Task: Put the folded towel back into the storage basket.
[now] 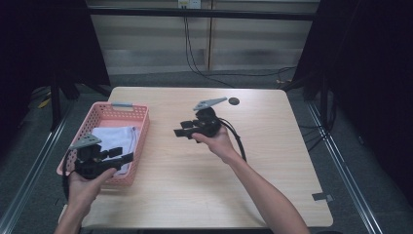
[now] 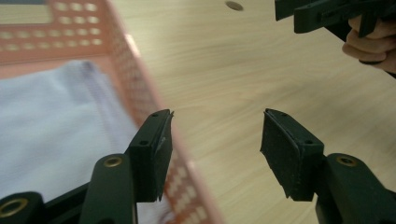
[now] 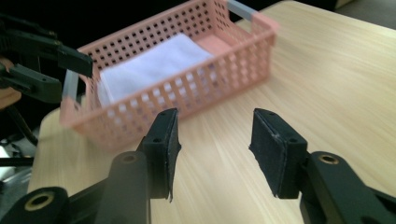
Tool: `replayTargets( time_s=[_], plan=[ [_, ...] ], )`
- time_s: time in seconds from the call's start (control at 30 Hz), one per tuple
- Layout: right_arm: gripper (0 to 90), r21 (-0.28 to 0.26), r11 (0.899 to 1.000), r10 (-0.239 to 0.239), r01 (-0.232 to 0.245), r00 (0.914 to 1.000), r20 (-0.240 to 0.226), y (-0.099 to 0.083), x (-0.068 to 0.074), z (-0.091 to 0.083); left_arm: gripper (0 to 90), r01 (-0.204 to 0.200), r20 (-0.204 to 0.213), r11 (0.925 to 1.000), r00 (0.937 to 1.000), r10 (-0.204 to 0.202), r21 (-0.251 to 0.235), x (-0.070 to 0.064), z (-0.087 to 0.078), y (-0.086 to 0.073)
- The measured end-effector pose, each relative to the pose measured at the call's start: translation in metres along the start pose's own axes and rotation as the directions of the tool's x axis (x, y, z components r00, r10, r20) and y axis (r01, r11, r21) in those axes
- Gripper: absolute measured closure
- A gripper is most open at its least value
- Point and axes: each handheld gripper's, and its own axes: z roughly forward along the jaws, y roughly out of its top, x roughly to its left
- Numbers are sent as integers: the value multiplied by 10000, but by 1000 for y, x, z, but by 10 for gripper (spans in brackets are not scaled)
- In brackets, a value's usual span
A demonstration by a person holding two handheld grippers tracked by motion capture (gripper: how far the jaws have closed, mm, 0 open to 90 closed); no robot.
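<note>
A pink perforated basket (image 1: 141, 117) stands on the left side of the wooden table, with a folded white cloth (image 1: 114, 138) lying in it. My left gripper (image 1: 127, 158) hovers over the basket's near right corner, open and holding nothing; in its own view the basket rim (image 2: 135, 70) runs under its left jaw and the cloth (image 2: 51, 126) lies to the left. My right gripper (image 1: 179, 131) is held above the table's middle, open and empty, pointing toward the basket (image 3: 187, 88) and cloth (image 3: 154, 63).
A small dark round disc (image 1: 234, 101) lies on the table near its far edge. A bit of grey tape (image 1: 322, 197) sits at the table's near right corner. Bare tabletop (image 1: 272, 146) spreads to the right of the right hand.
</note>
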Motion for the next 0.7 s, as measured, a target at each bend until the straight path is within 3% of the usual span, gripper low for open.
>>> replayTargets(
  time_s=[0.2,0.3,0.57,0.6,0.7],
  plan=[
    [517,-156,9999,3,4,9988,483,-40,4,-60,409,-712,514,9956,9964,681,612,-41,29,-11],
    [517,-101,9999,27,-19,9970,769,-56,7,-85,383,-765,571,9934,9958,718,854,-53,43,-16],
    [491,-263,9977,650,-618,9873,1448,-117,13,-147,317,-930,813,9860,9933,823,1382,-77,64,-43],
    [484,-428,9953,919,-863,9842,1512,-129,12,-156,314,-998,833,9853,9926,888,1384,-78,66,-45],
    [450,-573,9926,1160,-1069,9747,1909,-142,11,-167,303,-889,807,9851,9937,776,1470,-80,70,-52]
  ],
)
